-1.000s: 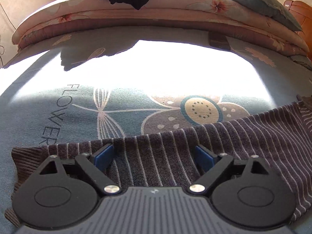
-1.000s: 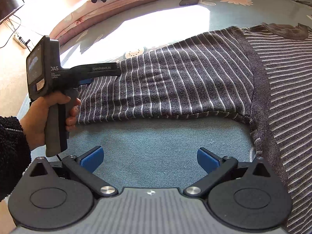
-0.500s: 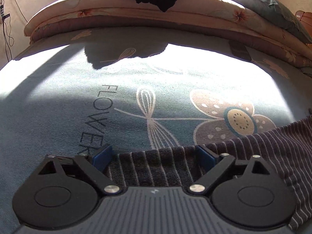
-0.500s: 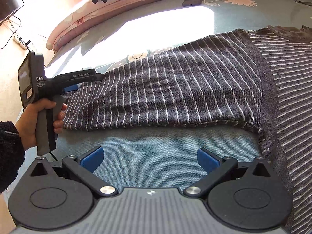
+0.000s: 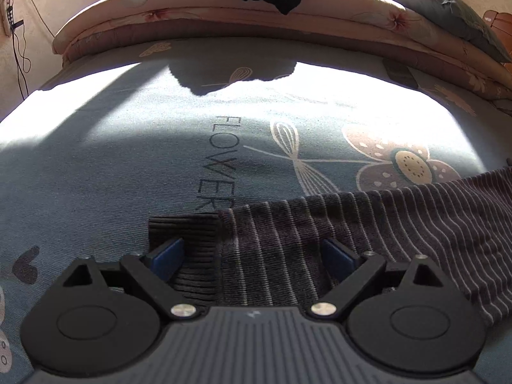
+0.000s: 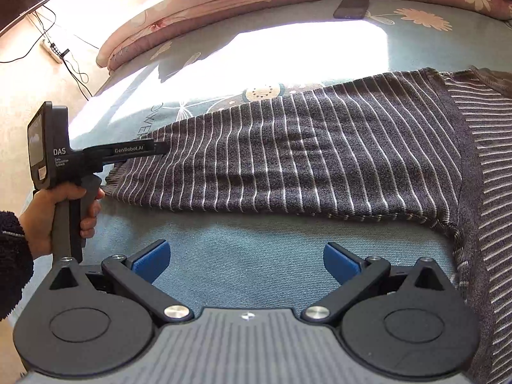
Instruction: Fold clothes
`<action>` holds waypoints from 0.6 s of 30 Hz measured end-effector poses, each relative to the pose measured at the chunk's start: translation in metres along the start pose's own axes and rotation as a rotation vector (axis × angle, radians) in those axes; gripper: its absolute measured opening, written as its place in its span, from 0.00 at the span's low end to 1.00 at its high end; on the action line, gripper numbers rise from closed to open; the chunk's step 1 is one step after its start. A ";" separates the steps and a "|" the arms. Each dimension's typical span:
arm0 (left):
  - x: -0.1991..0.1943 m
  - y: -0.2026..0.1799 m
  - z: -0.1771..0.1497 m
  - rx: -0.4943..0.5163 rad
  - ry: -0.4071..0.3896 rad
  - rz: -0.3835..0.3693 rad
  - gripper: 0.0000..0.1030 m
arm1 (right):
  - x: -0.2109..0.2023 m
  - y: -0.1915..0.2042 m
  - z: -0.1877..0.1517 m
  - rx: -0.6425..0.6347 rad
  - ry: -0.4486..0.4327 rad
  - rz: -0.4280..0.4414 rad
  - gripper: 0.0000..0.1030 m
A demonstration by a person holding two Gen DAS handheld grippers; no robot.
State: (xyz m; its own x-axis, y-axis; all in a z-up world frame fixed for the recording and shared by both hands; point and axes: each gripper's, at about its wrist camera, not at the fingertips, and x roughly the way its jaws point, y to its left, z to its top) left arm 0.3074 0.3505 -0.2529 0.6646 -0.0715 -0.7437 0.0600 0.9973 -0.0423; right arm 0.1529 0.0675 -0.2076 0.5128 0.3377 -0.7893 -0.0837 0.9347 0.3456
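The left gripper (image 5: pixel 252 252), jaws wide, straddles the striped sweater's sleeve cuff (image 5: pixel 195 240) on the bed (image 5: pixel 112 176); the right gripper (image 6: pixel 244 260), jaws wide, hovers over bare sheet at 6 o'clock from the sleeve.

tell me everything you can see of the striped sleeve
The sleeve is a dark grey knit with thin white stripes across it, ending in a plain ribbed cuff. It lies flat and stretched out on the blue bedsheet, running from the sweater body on the right to the cuff at the left. The open left gripper sits at the cuff end, its blue fingers straddling the fabric. The right gripper is open and clear of it.
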 end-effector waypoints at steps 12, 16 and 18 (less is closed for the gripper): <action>-0.033 -0.055 -0.038 0.249 0.065 -0.107 0.90 | 0.005 0.020 -0.008 -0.015 0.012 0.017 1.00; -0.042 -0.040 -0.052 0.240 0.056 -0.089 0.94 | 0.004 0.020 -0.013 -0.024 0.028 0.011 1.00; -0.049 -0.030 -0.051 0.202 0.096 -0.083 0.95 | 0.003 0.017 -0.015 -0.026 0.034 0.001 1.00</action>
State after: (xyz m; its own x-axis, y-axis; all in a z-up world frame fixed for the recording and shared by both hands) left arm 0.2352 0.3250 -0.2496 0.5779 -0.1415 -0.8037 0.2657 0.9638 0.0214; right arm 0.1404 0.0860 -0.2113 0.4836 0.3419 -0.8058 -0.1065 0.9367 0.3335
